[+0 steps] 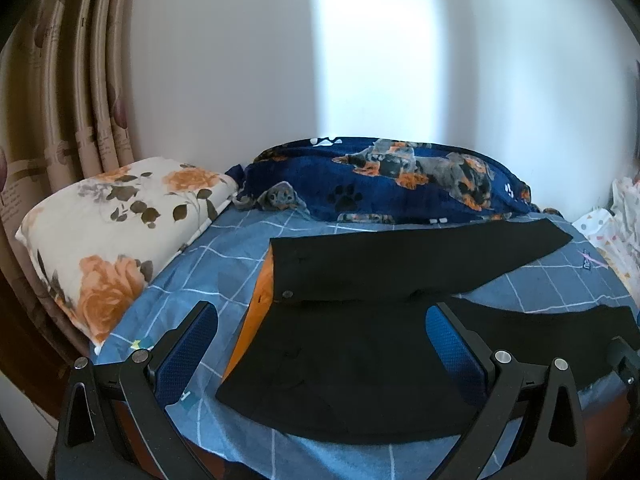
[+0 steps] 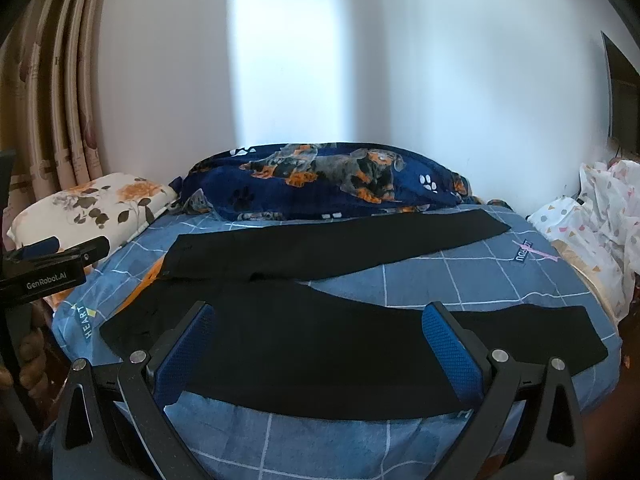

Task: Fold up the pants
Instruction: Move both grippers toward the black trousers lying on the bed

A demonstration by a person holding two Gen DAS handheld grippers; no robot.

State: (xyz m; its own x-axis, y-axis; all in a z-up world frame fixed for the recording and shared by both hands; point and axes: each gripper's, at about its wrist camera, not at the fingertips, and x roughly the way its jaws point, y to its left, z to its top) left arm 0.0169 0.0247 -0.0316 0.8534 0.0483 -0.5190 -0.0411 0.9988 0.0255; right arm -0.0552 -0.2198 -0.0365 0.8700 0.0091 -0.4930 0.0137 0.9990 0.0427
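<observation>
Black pants [image 2: 320, 360] lie spread on the bed [image 2: 420, 292]; my left gripper [image 1: 320, 344] and right gripper [image 2: 320, 344] hover spread wide and empty, about to pinch the near leg for the first fold.

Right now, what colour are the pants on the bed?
Black pants; clearest in the right wrist view.

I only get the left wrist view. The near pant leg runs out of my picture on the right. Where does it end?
Observer: The near leg ends in a straight hem, lying flat on the blue sheet, short of the bed's right edge.
Operator: Is the right gripper holding anything?
Observer: No. The right gripper is open, aimed at the middle of that leg, with nothing pinched between its pads.
</observation>
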